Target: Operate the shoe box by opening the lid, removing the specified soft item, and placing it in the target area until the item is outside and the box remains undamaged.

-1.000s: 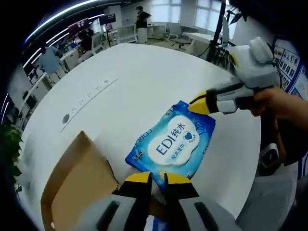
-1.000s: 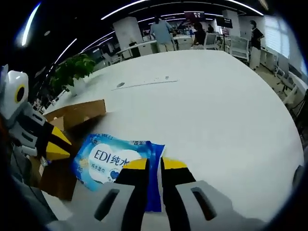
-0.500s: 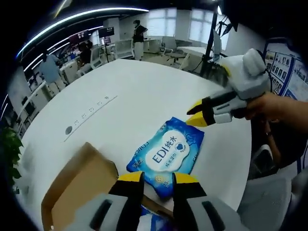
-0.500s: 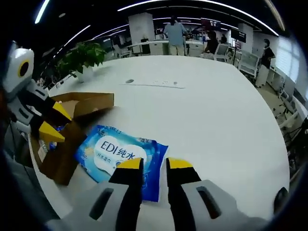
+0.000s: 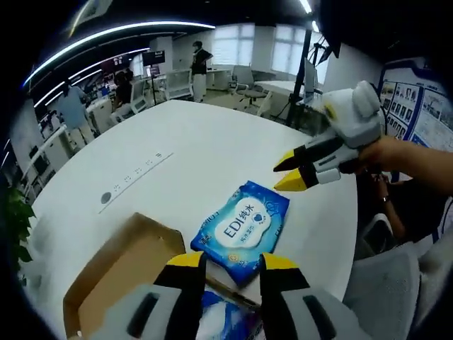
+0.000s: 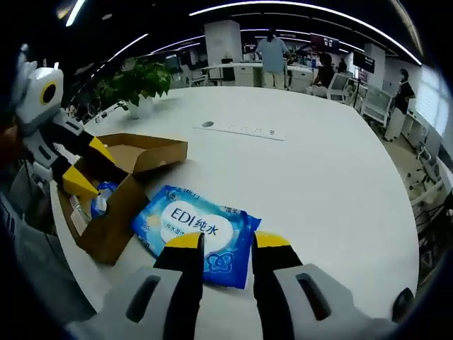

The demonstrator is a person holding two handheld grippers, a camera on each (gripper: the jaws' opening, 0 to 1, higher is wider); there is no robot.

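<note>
So the blue wet-wipes pack [image 5: 242, 224] [image 6: 195, 232] with "EDI" printed on its white label is out of the box and lying flat on the round white table [image 5: 212, 149] [image 6: 318, 184], just beside the open cardboard shoe box [image 5: 117, 273] [image 6: 117, 191]. Nothing is holding it, it's just sitting there on the tabletop.

The box has its brown lid flap folded open. In the right gripper view you can see more stuff still inside it, some blue and white packaging, can't really tell what exactly.

Left gripper [image 5: 225, 263] [image 6: 85, 166]: yellow-tipped jaws spread apart, empty, hanging over the near edge of the pack and the box rim. From the right gripper view it sits right above the open box.

Right gripper [image 6: 228, 242] [image 5: 291, 171]: jaws also parted with nothing between them, hovering above the pack's edge. In the left gripper view it's up off the table past the pack's far corner, held by a hand [image 5: 396, 152].

There's a strip of sockets [image 6: 244, 132] [image 5: 134, 172] set in the table further out, a potted green plant [image 6: 134, 81] at the far rim, and office desks with people standing in the background.
</note>
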